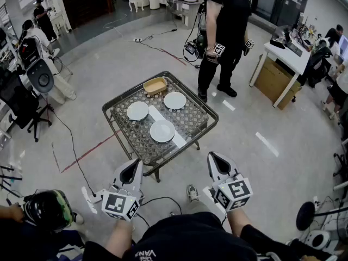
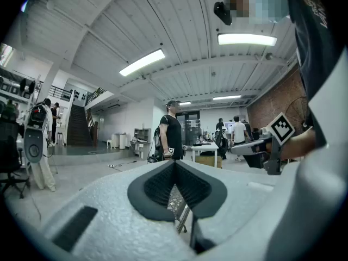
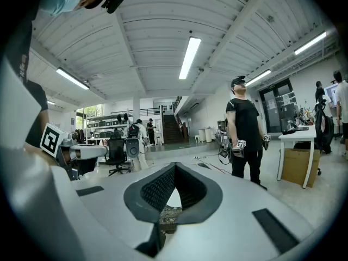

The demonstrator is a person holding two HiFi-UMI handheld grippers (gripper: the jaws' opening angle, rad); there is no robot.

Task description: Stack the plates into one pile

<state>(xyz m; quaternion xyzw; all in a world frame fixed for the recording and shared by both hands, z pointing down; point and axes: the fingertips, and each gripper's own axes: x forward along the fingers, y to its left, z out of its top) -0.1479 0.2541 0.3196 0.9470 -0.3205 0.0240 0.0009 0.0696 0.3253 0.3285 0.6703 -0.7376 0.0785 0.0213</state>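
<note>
Three white plates lie flat and face up on the glass-topped counter (image 1: pixel 193 116), each apart from the others. The left plate (image 1: pixel 137 111), the far plate (image 1: pixel 175 100) and the near plate (image 1: pixel 162 131) form a loose triangle. Being round, they show no long axis and face only upward. A tan tray (image 1: pixel 155 86) sits at the counter's far corner, near the two farther plates. I hold my left gripper (image 1: pixel 130 174) and right gripper (image 1: pixel 219 165) short of the counter's near edge, both aimed roughly level toward it. The plates lie ahead, in line with the gap between the grippers and well apart from both, the near plate closest. Each gripper is clenched on nothing, its dark pads meeting at the tip in its own gripper view. A person (image 1: pixel 225 31) in black stands beyond the counter.
</note>
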